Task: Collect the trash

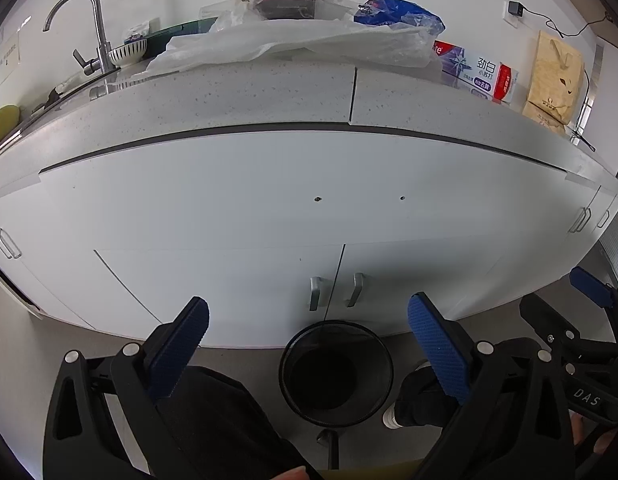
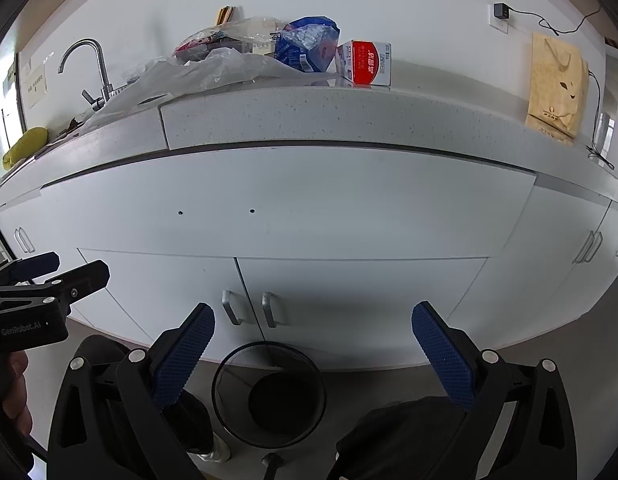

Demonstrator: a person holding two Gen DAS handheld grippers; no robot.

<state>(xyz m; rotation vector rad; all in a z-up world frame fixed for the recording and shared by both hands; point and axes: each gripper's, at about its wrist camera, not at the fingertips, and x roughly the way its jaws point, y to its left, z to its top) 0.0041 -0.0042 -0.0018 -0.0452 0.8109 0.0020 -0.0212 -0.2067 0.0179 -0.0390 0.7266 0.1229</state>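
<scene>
White desk [image 1: 269,92] up top carries plastic bags [image 1: 293,46]; both grippers' jaws wide, empty, over the bin [image 1: 336,374] at bottom centre.

Counter [image 1: 269,92] is seen white, grey-speckled; cabinets [image 1: 269,200] plain white. Bin [image 1: 336,372] is black mesh, pads [image 1: 181,348] blue and cross-hatched. Box [image 2: 365,63] is red and white, bag [image 2: 557,88] tan.

Black hand-held gripper [image 1: 308,354] frames, blue textured pads [image 1: 181,350], silver screws, black trousers.

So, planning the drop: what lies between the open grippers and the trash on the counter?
White cabinet doors and the counter's front edge, in both views.
</scene>
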